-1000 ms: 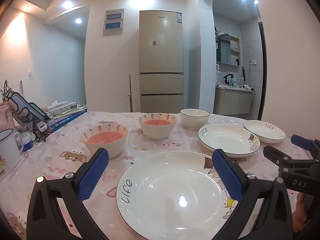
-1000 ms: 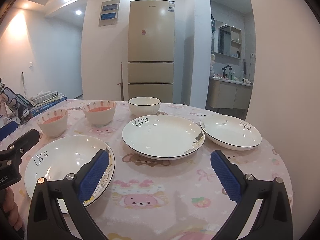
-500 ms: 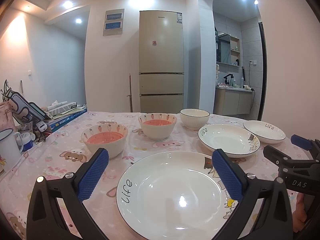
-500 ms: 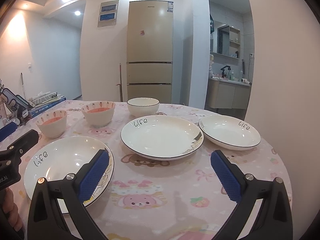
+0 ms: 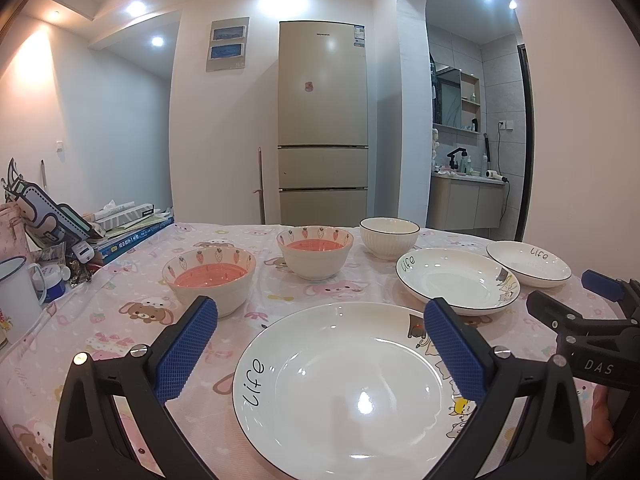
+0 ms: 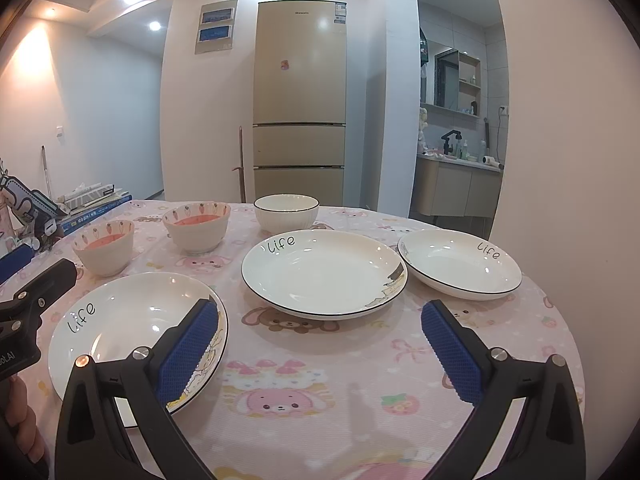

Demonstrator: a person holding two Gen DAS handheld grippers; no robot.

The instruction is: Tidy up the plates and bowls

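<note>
Three white "life" plates lie on the pink tablecloth: a near one, a middle one and a far right one. Behind them stand two carrot-pattern bowls with pink insides and a white ribbed bowl. My left gripper is open and empty, just above the near plate. My right gripper is open and empty, over the cloth in front of the middle plate; it also shows at the right edge of the left wrist view.
Books, boxes and small clutter sit along the table's left side, with a white mug nearby. A fridge stands behind the table. A wall is close on the right, and the table's round edge curves near the far right plate.
The right gripper has drifted slightly, shifting the plates a little left in its view. The left gripper has not visibly moved. Both stay open.
</note>
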